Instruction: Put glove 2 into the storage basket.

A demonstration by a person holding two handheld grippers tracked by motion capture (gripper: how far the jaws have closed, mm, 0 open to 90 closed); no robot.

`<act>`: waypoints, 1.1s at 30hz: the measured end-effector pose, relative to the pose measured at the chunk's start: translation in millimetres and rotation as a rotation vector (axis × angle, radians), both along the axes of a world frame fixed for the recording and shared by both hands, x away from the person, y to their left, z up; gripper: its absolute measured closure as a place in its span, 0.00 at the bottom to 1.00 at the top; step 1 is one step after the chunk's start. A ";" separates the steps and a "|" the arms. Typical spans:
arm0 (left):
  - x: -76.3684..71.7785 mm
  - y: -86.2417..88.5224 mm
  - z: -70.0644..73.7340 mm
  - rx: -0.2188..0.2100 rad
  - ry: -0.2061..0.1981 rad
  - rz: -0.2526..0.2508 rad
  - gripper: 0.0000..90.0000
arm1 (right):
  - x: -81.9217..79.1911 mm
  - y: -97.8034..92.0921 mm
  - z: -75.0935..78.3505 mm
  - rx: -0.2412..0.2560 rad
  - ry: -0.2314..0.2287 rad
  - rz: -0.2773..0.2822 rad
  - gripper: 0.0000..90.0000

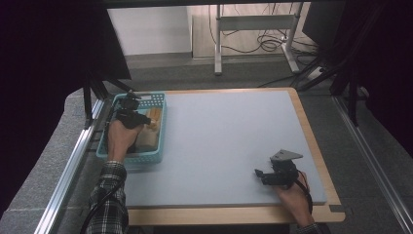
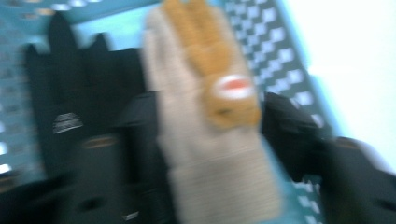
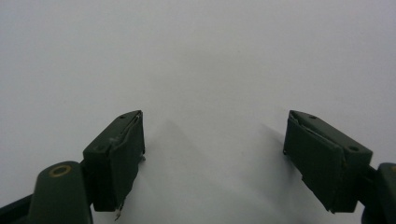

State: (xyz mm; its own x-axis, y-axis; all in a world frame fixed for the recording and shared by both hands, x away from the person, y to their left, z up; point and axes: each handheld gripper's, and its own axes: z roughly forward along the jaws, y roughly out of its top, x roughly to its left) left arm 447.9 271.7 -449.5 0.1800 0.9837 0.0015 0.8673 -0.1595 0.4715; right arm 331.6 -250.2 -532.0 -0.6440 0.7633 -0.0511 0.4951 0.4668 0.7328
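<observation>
Left gripper in the teal basket, jaws on either side of a beige knitted glove.

The left gripper (image 2: 210, 154) reaches into the teal plastic basket (image 1: 157, 127) at the table's (image 1: 234, 136) left edge — its jaws stand apart, flanking the beige glove (image 2: 205, 154) with mustard fingertips (the view is blurred, so whether they press it I cannot tell). A black glove (image 2: 79, 93) lies just beside it in the basket. The right gripper (image 3: 212, 158) rests low over bare grey tabletop near the right front corner — jaws wide apart, holding nothing.
</observation>
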 end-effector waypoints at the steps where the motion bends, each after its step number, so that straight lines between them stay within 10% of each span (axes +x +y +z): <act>1: 0.7 1.9 -4.0 0.040 0.008 0.014 0.75 | -0.1 0.2 0.0 0.002 0.001 -0.001 0.22; 5: 8.6 9.9 -26.1 0.055 0.057 0.039 0.96 | 0.0 0.0 0.0 0.001 0.000 0.000 0.22; 20: 22.6 -16.5 -47.5 -0.015 0.083 -0.003 1.00 | 0.0 0.0 0.0 0.001 0.001 0.000 0.22; 33: 12.1 1.9 -36.9 0.008 -0.003 0.045 0.71 | 0.0 0.0 0.0 0.001 0.000 0.000 0.22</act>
State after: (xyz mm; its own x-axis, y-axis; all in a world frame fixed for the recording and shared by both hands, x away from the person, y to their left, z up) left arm 460.0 273.6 -486.4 0.1353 0.9908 0.0096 0.8721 -0.1237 0.4735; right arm 331.6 -250.2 -532.0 -0.6439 0.7634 -0.0504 0.4954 0.4663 0.7329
